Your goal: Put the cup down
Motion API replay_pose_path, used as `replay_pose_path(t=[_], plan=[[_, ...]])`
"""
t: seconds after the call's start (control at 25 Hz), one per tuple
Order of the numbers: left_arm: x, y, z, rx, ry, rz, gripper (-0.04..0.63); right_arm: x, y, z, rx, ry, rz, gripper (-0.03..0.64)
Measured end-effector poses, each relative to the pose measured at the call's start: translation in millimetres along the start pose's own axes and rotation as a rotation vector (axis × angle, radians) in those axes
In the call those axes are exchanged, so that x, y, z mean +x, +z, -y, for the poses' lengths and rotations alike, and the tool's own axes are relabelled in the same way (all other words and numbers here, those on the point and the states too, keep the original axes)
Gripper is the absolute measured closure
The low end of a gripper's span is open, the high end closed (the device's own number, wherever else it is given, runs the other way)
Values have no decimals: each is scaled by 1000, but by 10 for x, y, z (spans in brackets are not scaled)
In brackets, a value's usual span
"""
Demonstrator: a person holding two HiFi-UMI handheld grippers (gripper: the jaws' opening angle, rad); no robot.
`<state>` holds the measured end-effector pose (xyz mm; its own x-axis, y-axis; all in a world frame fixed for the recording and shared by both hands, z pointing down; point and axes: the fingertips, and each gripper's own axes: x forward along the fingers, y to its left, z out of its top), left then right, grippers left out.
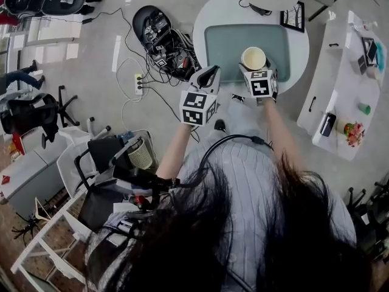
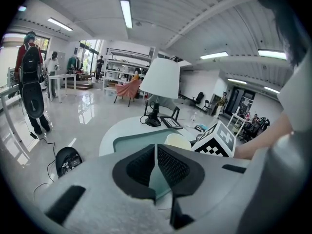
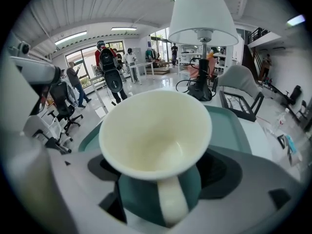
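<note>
A cup [image 3: 156,145] with a cream inside, teal outside and a cream handle sits upright between the jaws of my right gripper [image 3: 158,179], which is shut on it. In the head view the cup [image 1: 253,58] is held above the front right part of the teal mat [image 1: 225,47] on the round white table [image 1: 206,17]; whether it touches the mat is hidden. My left gripper [image 1: 209,75] hovers left of the cup at the table's near edge, shut with nothing between its pads [image 2: 168,167]. The cup's rim [image 2: 178,141] shows beyond them.
A table lamp [image 3: 202,43] with a white shade and a black picture frame [image 1: 293,17] stand at the back of the table. A white side unit [image 1: 340,84] with small items is to the right. Cables and a power strip [image 1: 138,83] lie on the floor to the left.
</note>
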<state>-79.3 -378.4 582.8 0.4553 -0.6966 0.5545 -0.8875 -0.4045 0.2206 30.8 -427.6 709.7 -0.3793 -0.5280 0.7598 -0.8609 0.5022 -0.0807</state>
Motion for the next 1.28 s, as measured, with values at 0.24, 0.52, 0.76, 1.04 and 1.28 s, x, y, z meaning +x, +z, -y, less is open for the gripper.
replay_pose_path(t=[0.24, 0.52, 0.76, 1.04, 1.28], plan=[[-215, -69, -50, 11, 14, 1, 577, -135, -26, -38, 2, -19, -13, 201], [-497, -164, -124, 13, 35, 18, 577, -439, -131, -79, 97, -45, 20, 201], [-744, -243, -80, 14, 35, 43, 577, -890, -76, -268, 186, -18, 120, 202], [-1167, -344, 54, 35, 23, 94, 577, -1430, 45, -726, 297, 56, 265, 204], [-1651, -457, 182, 56, 23, 154, 577, -1828, -25, -1199, 291, 83, 325, 210]])
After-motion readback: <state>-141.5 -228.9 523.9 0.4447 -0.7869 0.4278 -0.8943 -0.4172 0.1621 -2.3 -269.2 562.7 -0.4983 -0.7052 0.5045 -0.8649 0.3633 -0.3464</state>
